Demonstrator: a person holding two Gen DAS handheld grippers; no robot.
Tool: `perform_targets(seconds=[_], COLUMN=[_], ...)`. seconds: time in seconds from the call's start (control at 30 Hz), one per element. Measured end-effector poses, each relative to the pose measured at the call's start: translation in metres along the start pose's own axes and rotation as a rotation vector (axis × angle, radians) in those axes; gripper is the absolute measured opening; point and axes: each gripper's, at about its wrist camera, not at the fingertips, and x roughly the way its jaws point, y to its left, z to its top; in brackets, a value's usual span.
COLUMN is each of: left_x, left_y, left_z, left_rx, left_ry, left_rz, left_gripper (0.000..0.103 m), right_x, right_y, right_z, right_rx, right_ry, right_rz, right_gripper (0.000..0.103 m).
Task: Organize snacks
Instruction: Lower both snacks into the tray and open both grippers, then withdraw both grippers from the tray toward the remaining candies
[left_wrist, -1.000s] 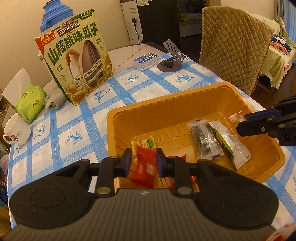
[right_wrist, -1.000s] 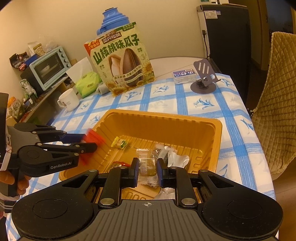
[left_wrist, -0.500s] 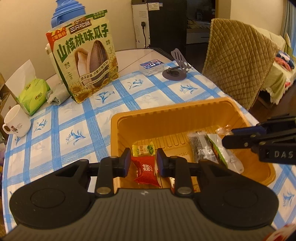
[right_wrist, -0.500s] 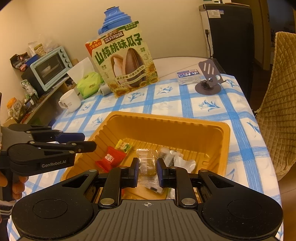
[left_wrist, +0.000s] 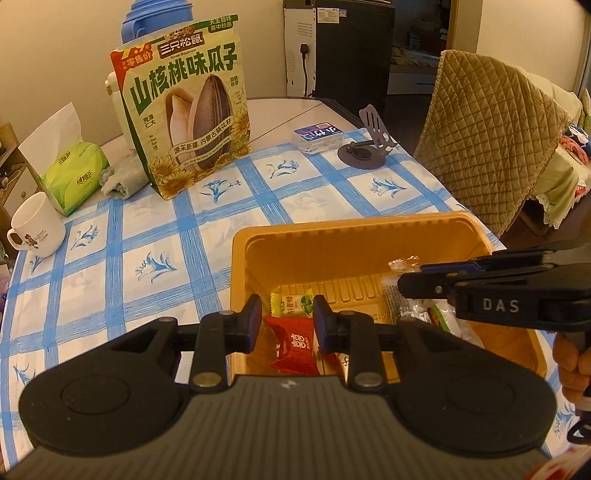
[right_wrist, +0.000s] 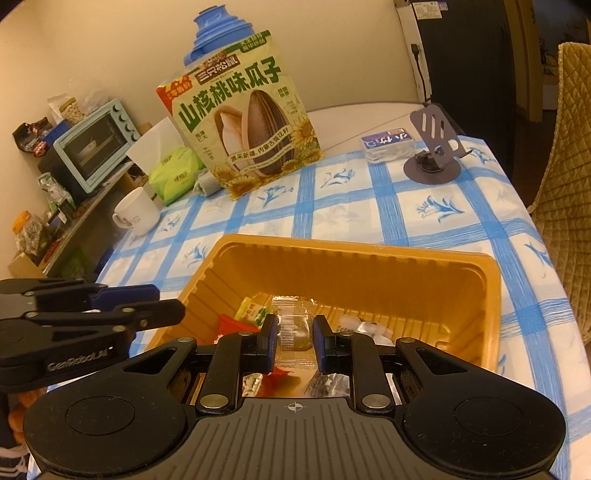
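Note:
An orange plastic tray (left_wrist: 347, 243) (right_wrist: 369, 266) sits on the blue-checked tablecloth and holds several small snack packets. A red packet (left_wrist: 295, 347) (right_wrist: 236, 323) and a yellow-green packet (left_wrist: 291, 304) (right_wrist: 251, 310) lie at its left end. My left gripper (left_wrist: 287, 325) is open and empty above the red packet. My right gripper (right_wrist: 294, 341) is shut on a clear packet (right_wrist: 295, 328) and holds it above the tray's near side. Clear and dark packets (left_wrist: 410, 306) lie at the tray's right.
A big sunflower-seed bag (left_wrist: 184, 103) (right_wrist: 243, 125) stands at the back, with a tissue pack (left_wrist: 74, 173), a white mug (left_wrist: 35, 225), a small box (left_wrist: 319, 136) and a phone stand (left_wrist: 369, 147). A quilted chair (left_wrist: 487, 140) is at the right.
My left gripper let go of the red packet, which dropped into the tray, and drew back toward the tray's near left. My right gripper kept its hold on the clear packet.

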Motion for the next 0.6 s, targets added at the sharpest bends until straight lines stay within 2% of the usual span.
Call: perform_targets(seconds=[0.17, 0.23, 0.3, 0.37, 0.5, 0.53, 0.6], left_x=[-0.001, -0.003, -0.004, -0.007, -0.014, -0.016, -0.021], left_y=[0.003, 0.004, 0.005, 0.005, 0.002, 0.001, -0.002], left_z=[-0.002, -0.004, -0.005, -0.006, -0.008, -0.009, -0.010], left_rx=[-0.009, -0.012, -0.016, -0.018, -0.017, -0.017, -0.017], left_ry=[0.002, 0.003, 0.003, 0.000, -0.009, -0.012, -0.020], left_rz=[0.006, 0.008, 0.008, 0.009, 0.003, 0.002, 0.006], left_gripper=[0.030, 0.031, 0.031, 0.033, 0.037, 0.044, 0.055], right_x=[0.008, 0.008, 0.004, -0.002, -0.011, -0.014, -0.020], right_y=[-0.005, -0.005, -0.005, -0.005, -0.006, -0.007, -0.008], right_z=[0.004, 0.006, 0.007, 0.007, 0.006, 0.005, 0.004], right_rx=[0.058, 0.071, 0.069, 0.063, 0.055, 0.054, 0.051], right_ry=[-0.002, -0.007, -0.025, -0.049, -0.040, -0.040, -0.040], right_rz=[0.041, 0.040, 0.031, 0.025, 0.018, 0.017, 0.011], right_gripper=[0.023, 0.033, 0.055, 0.059, 0.064, 0.067, 0.079])
